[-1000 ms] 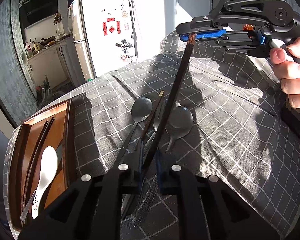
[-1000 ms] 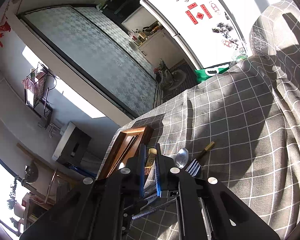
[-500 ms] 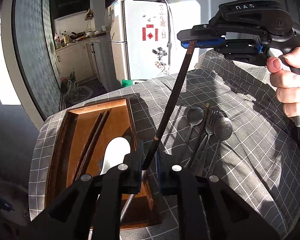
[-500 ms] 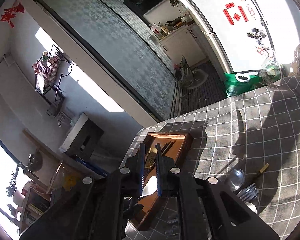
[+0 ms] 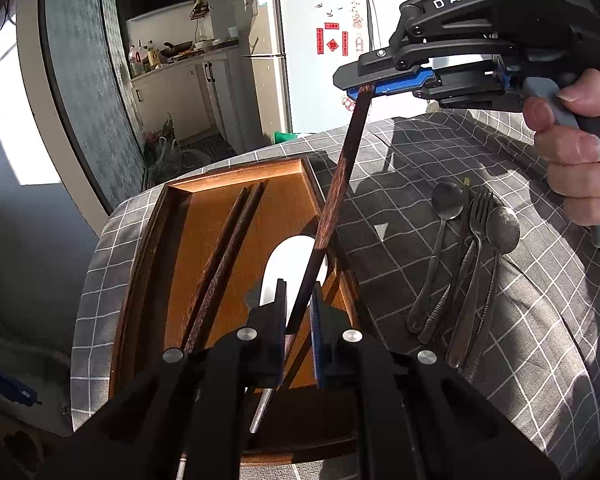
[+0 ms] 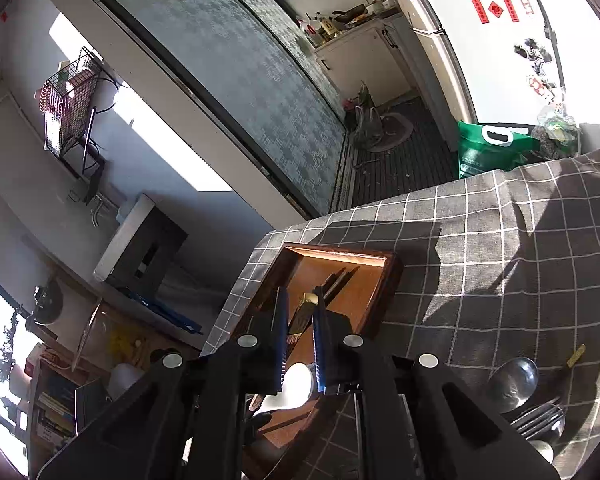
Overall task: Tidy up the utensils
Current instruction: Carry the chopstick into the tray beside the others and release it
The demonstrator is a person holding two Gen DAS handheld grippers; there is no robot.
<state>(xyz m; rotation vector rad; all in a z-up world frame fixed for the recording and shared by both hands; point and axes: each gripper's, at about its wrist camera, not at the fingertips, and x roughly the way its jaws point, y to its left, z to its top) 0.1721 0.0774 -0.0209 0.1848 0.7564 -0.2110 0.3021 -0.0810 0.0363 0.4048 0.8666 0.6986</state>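
dark wooden chopstick [image 5: 332,216] clamped at both ends over the wooden tray [image 5: 156,248]: left gripper [image 5: 298,312] pinches its low end, right gripper [image 5: 374,84] its top. only the left view shows the whole stick, plus the spoons and fork [image 5: 472,256] on the checked worktop [image 5: 400,184]; the right view shows just its tip, jaws easing open.

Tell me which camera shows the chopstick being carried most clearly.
The left wrist view. There the chopstick shows along its whole length, spanning from the left gripper up to the right gripper, above the wooden tray. The right wrist view shows only its foreshortened end between that gripper's fingers.
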